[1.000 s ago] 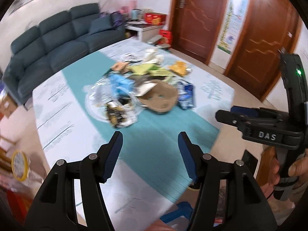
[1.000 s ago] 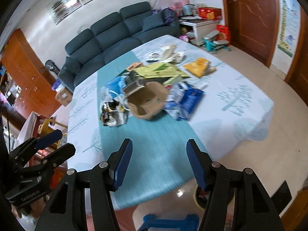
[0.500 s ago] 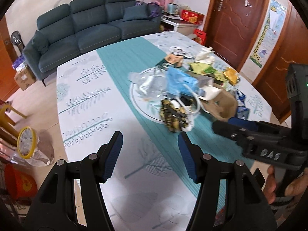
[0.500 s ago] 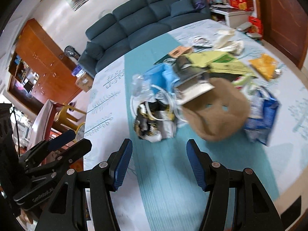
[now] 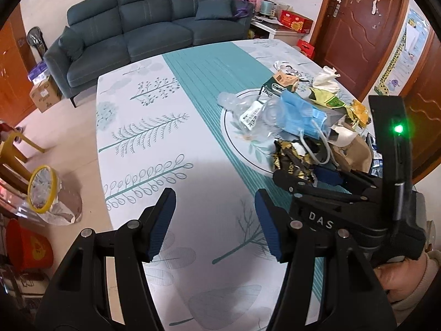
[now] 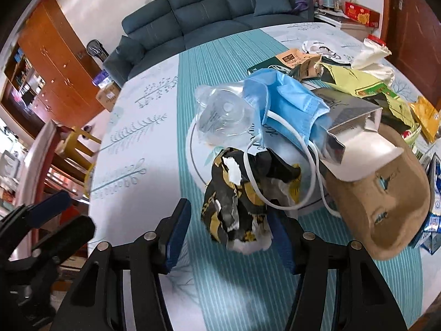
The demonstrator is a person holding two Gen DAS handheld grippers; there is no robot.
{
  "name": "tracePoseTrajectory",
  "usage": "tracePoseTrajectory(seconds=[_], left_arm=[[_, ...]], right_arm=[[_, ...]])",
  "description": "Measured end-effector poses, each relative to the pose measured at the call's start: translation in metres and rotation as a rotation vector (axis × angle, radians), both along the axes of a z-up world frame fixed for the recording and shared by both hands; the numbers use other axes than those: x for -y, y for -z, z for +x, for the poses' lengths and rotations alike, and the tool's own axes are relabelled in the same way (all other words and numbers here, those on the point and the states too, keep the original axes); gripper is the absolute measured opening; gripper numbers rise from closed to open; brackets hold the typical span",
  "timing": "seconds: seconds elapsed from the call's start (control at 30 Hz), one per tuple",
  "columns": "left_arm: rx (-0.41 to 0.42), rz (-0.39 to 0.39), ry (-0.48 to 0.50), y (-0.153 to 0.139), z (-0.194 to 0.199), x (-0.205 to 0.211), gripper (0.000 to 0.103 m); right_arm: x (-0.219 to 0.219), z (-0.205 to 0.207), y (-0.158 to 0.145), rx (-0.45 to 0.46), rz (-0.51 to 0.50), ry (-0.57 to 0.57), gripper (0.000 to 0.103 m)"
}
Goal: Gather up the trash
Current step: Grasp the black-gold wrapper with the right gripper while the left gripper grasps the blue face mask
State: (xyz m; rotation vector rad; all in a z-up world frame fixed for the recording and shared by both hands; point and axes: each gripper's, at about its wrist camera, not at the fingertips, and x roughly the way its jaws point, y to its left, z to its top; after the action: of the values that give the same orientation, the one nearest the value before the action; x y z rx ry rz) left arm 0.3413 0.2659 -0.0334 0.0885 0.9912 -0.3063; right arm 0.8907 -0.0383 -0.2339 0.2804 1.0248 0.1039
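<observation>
A heap of trash lies on and around a white plate (image 6: 193, 149) on the table: a crumpled black-and-gold wrapper (image 6: 242, 201), a blue face mask (image 6: 286, 104), a clear plastic bottle (image 6: 220, 115), a brown paper tray (image 6: 383, 195) and cartons. My right gripper (image 6: 230, 231) is open, with the black-and-gold wrapper just ahead between its fingertips. In the left wrist view the right gripper (image 5: 300, 178) reaches toward the wrapper (image 5: 292, 160). My left gripper (image 5: 215, 220) is open and empty above bare tablecloth, left of the heap.
A yellow-rimmed bin with a bag (image 5: 41, 190) and a red bucket (image 5: 27, 248) stand on the floor left of the table. A dark sofa (image 5: 143, 22) is behind. A yellow stool (image 6: 80, 143) is at the left table edge.
Both grippers have swung left and moved closer over the table. The right gripper has closed in on the black-and-gold wrapper. Both stay open.
</observation>
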Motion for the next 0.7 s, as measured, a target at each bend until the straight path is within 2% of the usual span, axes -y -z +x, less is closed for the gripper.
tracePoseTrajectory(seconds=[0.13, 0.37, 0.7], left_arm=[[-0.007, -0.012, 0.003, 0.002, 0.001, -0.002, 0.057], [-0.013, -0.045, 0.06, -0.009, 0.007, 0.02, 0.057], [0.008, -0.073, 0.159, -0.036, 0.027, 0.077, 0.057]], right_arm=[[0.006, -0.01, -0.005, 0.018, 0.041, -0.03, 0.042], [0.029, -0.053, -0.024, 0.023, 0.117, -0.054, 0.042], [0.09, -0.102, -0.08, 0.13, 0.151, 0.011, 0.041]])
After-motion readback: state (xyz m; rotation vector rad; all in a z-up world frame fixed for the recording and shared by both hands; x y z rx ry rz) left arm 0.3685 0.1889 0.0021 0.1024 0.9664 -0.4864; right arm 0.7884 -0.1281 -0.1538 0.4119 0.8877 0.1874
